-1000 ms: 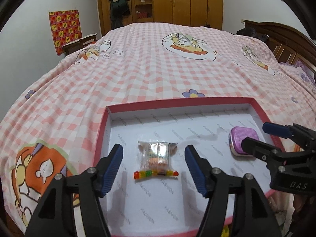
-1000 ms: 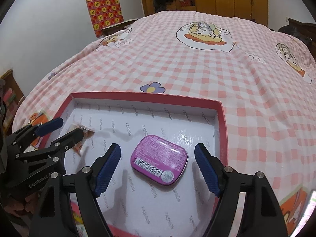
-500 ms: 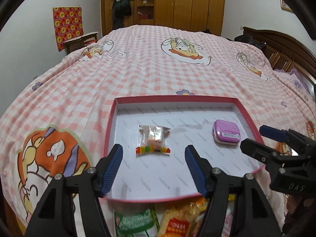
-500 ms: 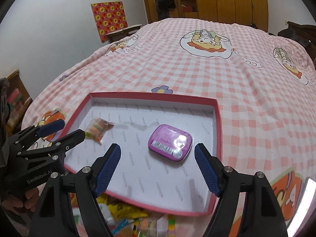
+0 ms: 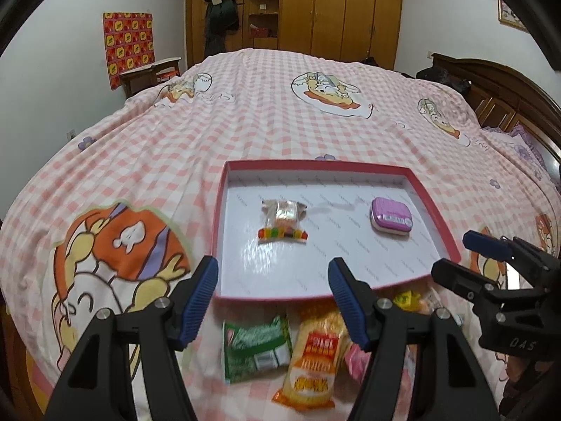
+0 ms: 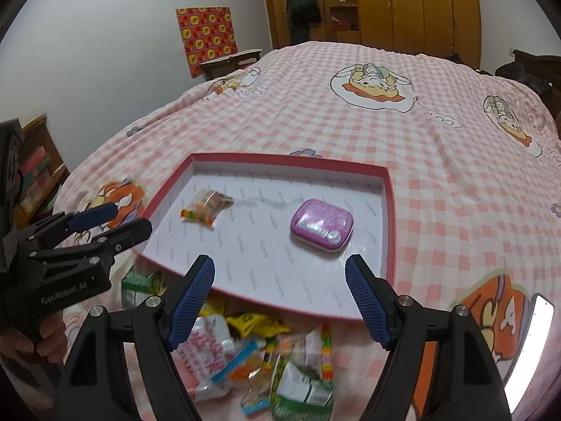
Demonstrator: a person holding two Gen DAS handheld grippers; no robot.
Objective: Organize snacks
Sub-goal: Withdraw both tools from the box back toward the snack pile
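1. Pink-checked bedspread (image 5: 245, 122) with a red-rimmed tray (image 5: 219, 231) on it. Inside, going left to right: clear candy packet (image 5: 282, 219), then purple tin (image 5: 390, 215), well apart.
2. Loose snack pile (image 6: 263, 354) sits just in front of the tray's near edge, so the next pick is probably from there.
3. Left gripper (image 5: 273, 301) and right gripper (image 6: 280, 301) both hang with jaws spread and nothing between them.
4. Tip: I'd go for one pack at the pile's edge, like the green pack (image 5: 257, 347) or orange pack (image 5: 315, 354), so the neighbours don't drag along.
5. Left view shows only those few packs; right view shows the whole heap plus a hand (image 6: 21, 343).
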